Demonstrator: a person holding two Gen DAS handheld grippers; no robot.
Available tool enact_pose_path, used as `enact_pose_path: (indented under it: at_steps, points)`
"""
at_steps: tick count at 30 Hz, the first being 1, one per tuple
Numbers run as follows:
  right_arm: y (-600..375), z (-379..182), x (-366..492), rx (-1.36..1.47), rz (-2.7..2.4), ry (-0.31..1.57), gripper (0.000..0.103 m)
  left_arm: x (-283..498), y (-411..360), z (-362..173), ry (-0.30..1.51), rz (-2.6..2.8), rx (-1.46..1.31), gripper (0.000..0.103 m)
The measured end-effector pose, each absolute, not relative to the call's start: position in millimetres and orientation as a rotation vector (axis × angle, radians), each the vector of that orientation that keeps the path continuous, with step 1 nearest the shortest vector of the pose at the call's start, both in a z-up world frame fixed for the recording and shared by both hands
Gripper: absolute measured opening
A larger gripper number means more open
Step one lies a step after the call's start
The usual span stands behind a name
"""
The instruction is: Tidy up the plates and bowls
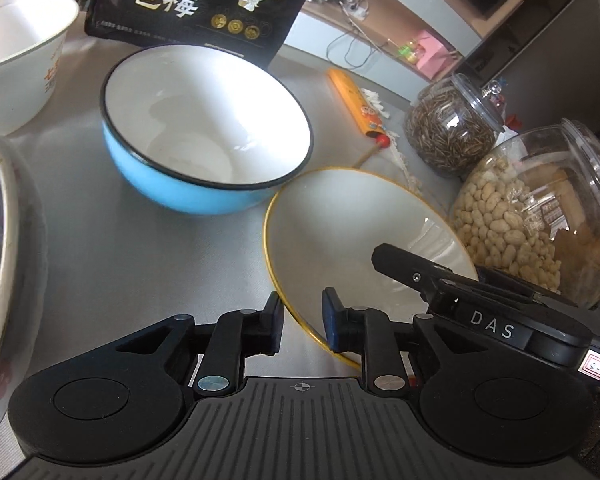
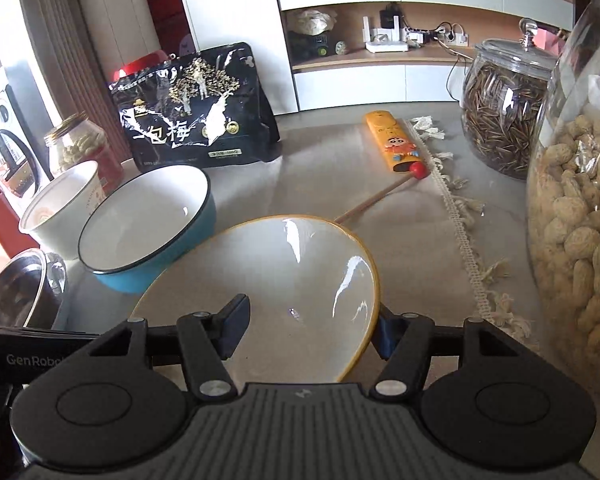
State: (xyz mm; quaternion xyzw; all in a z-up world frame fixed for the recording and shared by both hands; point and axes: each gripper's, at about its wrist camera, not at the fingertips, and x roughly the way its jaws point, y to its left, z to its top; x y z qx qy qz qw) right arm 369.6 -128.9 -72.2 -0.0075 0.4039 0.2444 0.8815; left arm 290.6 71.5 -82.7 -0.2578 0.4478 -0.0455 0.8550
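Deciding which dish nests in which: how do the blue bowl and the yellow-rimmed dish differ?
The blue bowl is deep with steep walls; the yellow-rimmed dish is shallow and wide. The blue bowl has a sky-blue outside and a black rim; the yellow-rimmed dish is cream with a thin yellow edge. The blue bowl stands free, while both tools straddle the yellow-rimmed dish's rim. Both are empty, with pale insides.

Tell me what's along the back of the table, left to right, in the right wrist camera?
Nut jar with red label → black snack bag → yellow cartoon stick case → lidded jar of dark seeds.
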Motion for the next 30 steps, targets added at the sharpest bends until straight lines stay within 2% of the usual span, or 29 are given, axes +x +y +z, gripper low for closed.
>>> enact_pose_path:
  at_steps: [9, 18, 25, 30]
  points:
    - [-98.6, -70.0, 307.3, 0.008, 0.669, 0.897, 0.063, 215.0, 104.1, -66.8, 0.956, -0.006, -0.506, 0.023]
    - [-93.1, -81.0, 269.8, 0.065, 0.733, 0.956, 0.064, 194.7, 124.7, -68.9, 0.934, 0.013, -0.541, 0.023]
    - [-144.2, -62.3, 262.7, 0.215, 0.617, 0.885, 0.070, 193.1, 129.0, -72.2, 0.915, -0.001, -0.580, 0.022]
    - [-183.6, -74.1, 276.6, 0.403, 0.509, 0.967, 0.070, 191.9, 130.3, -73.1, 0.908, -0.005, -0.596, 0.022]
